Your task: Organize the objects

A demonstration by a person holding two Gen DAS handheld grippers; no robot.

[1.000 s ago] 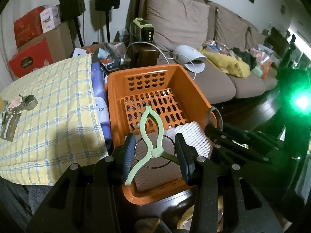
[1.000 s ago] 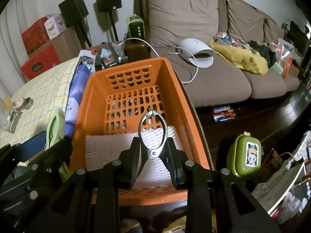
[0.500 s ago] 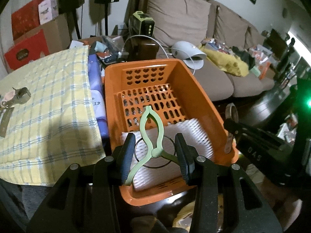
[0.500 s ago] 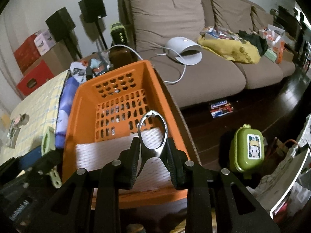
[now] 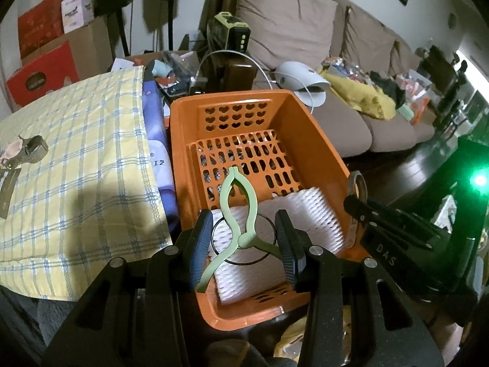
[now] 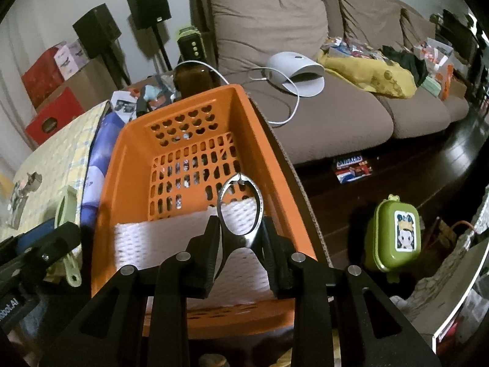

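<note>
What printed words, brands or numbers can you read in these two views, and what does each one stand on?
"SNICKERS": packet on the floor by the sofa.
"DAS": right gripper's black body.
"12": purple-and-white pack beside the orange basket.
"...oboot.AI", partly cut off: left gripper's body.
Red box logo: too blurred.

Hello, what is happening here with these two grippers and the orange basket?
A person is tidying small tools into the orange basket. The left gripper is shut on a green clip, and the right gripper is shut on a metal clip. Both tools hang over the near end of the basket, above the white foam sheet that lies on its floor. Neither tool is released yet. Another clip lies on the checked cloth to the left.
</note>
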